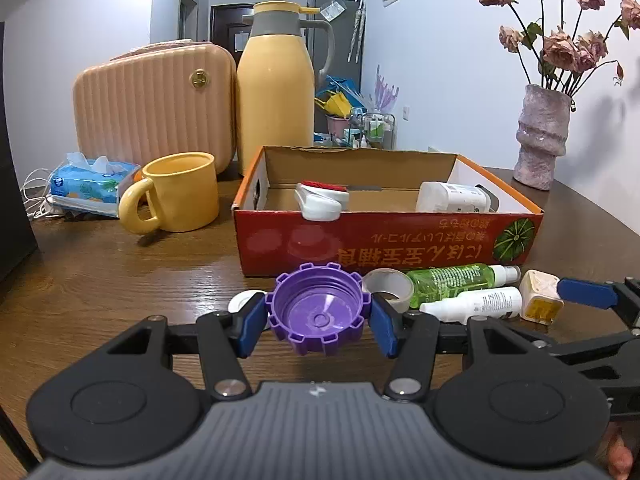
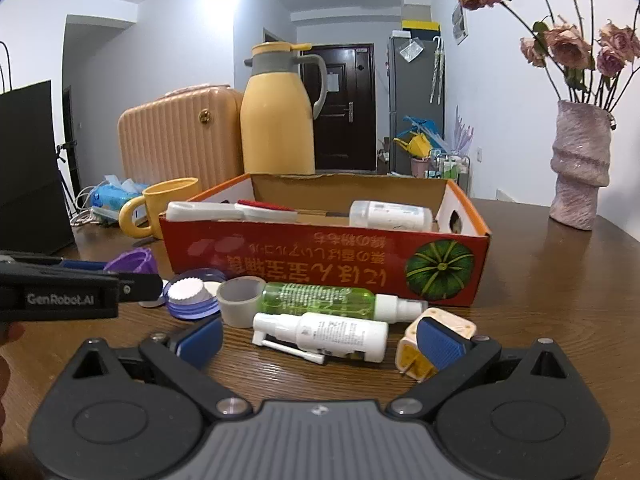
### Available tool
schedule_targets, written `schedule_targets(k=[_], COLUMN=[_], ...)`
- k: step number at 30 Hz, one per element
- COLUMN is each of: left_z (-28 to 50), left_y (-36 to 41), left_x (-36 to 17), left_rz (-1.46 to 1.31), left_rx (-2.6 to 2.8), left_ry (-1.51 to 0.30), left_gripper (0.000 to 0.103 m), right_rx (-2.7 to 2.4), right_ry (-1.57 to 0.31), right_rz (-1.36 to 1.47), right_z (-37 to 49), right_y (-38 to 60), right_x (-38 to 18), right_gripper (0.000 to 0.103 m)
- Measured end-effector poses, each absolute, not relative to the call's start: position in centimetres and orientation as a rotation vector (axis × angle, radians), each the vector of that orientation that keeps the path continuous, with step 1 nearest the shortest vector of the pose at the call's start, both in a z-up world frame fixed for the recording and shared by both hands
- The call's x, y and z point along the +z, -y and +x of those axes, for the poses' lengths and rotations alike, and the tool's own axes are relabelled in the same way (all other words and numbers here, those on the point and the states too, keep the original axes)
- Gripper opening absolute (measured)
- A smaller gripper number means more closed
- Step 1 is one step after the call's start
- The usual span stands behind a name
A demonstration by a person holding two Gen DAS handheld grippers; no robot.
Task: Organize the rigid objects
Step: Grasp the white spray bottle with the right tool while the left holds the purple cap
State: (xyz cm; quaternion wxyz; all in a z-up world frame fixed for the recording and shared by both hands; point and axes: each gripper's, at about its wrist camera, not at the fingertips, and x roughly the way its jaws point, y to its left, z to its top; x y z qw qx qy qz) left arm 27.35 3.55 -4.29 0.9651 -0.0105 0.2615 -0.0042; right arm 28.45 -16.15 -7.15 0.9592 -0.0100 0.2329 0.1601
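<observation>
My left gripper (image 1: pixel 318 320) is shut on a purple ribbed cap (image 1: pixel 318 314), held just above the table in front of the red cardboard box (image 1: pixel 384 242). The cap also shows in the right wrist view (image 2: pixel 132 260). My right gripper (image 2: pixel 320 340) is open, its fingers on either side of a white spray bottle (image 2: pixel 324 334); the right pad (image 2: pixel 438 340) is at a cream plug adapter (image 2: pixel 440 320). A green spray bottle (image 2: pixel 320 298), a tape roll (image 2: pixel 242 300) and a blue lid (image 2: pixel 192 296) lie before the box. The box holds a white bottle (image 2: pixel 390 214) and a red-and-white brush (image 2: pixel 236 210).
A yellow mug (image 1: pixel 180 192), a yellow thermos jug (image 1: pixel 276 88), a peach ribbed case (image 1: pixel 154 108) and a tissue pack (image 1: pixel 94 182) stand behind and left of the box. A pink vase of dried roses (image 1: pixel 542 138) stands at the right. A black bag (image 2: pixel 34 164) is at the far left.
</observation>
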Motion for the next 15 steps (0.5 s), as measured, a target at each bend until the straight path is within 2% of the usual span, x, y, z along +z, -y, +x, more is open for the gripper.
schedule_targets(k=[15], left_z=[27.1], left_y=[-5.9], left_x=[-3.9], left_rz=[-0.047], left_rx=[0.027], left_ry=[-0.511], left_gripper=[0.056], right_rx=[0.289], right_ry=[-0.555], right_rz=[-0.025], right_z=[31.3], right_y=[13.8], right_x=[-7.9], right_gripper=[0.103])
